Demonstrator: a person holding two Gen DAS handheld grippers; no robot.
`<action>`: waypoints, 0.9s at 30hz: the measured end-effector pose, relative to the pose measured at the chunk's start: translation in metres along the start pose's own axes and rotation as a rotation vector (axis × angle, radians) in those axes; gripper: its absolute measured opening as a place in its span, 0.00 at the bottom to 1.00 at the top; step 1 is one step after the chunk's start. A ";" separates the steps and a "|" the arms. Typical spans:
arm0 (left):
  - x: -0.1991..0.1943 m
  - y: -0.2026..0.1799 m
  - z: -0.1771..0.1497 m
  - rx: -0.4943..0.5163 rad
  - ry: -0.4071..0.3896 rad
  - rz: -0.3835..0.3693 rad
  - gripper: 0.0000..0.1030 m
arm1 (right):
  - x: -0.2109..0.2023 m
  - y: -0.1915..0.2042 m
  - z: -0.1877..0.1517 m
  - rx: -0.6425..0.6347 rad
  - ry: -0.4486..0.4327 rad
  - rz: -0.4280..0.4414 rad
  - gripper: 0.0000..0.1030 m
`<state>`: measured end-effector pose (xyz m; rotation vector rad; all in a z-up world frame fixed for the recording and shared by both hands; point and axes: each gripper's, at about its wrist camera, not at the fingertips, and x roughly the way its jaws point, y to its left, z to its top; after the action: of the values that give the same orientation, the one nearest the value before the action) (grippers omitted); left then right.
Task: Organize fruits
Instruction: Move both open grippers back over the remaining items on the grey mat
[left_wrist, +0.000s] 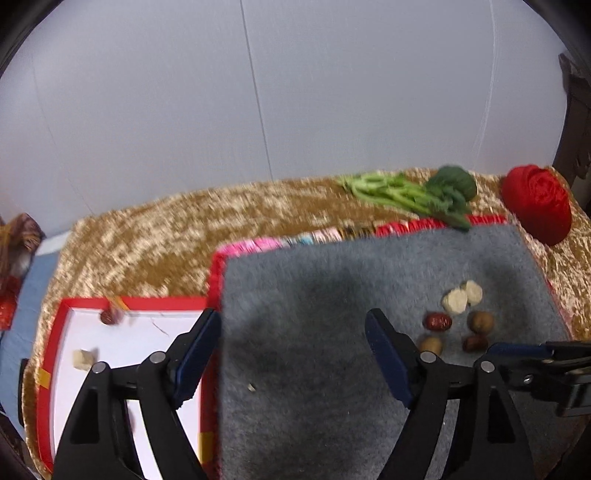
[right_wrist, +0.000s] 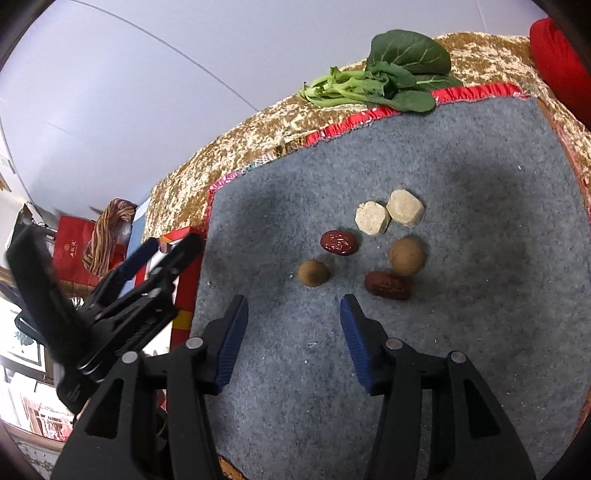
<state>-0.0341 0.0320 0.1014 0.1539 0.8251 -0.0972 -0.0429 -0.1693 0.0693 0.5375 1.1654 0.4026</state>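
Two hand-held grippers hover over a grey mat (right_wrist: 443, 332) that lies on a table covered with a gold cloth (left_wrist: 155, 236).

The right hand-held gripper (right_wrist: 291, 306) has its blue-padded jaws wide apart and holds nothing. Just beyond its tips, on the mat, sits a small cluster: two pale cut chunks (right_wrist: 389, 216) touching each other at the far side, a red date (right_wrist: 339, 242) just below them, a round brown fruit (right_wrist: 406, 256) to the right, a second brown fruit (right_wrist: 313, 272) to the left, and another date (right_wrist: 387, 285) nearest the right jaw, touching the larger brown fruit.

The left hand-held gripper (left_wrist: 293, 325) also has its jaws wide apart and empty, over the mat's left edge. Beside the mat on the left lies a red-rimmed white tray (left_wrist: 62, 306), holding a date (left_wrist: 110, 316) near its far rim and a pale chunk (left_wrist: 84, 358) closer in.

At the far edge of the mat lies a bunch of leafy greens (right_wrist: 391, 77). A folded red cloth (left_wrist: 537, 203) sits at the table's far right corner.
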 end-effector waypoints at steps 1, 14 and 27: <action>-0.002 0.001 0.002 -0.001 -0.011 0.012 0.78 | 0.003 0.000 0.001 0.005 0.004 0.002 0.53; -0.019 0.026 0.005 -0.054 -0.077 0.126 0.80 | 0.026 0.019 0.001 -0.020 0.048 0.001 0.55; -0.033 0.029 0.006 -0.088 -0.138 0.187 0.82 | 0.018 0.022 0.002 -0.056 0.020 -0.042 0.55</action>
<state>-0.0473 0.0607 0.1327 0.1392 0.6731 0.1038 -0.0351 -0.1420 0.0697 0.4601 1.1791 0.4040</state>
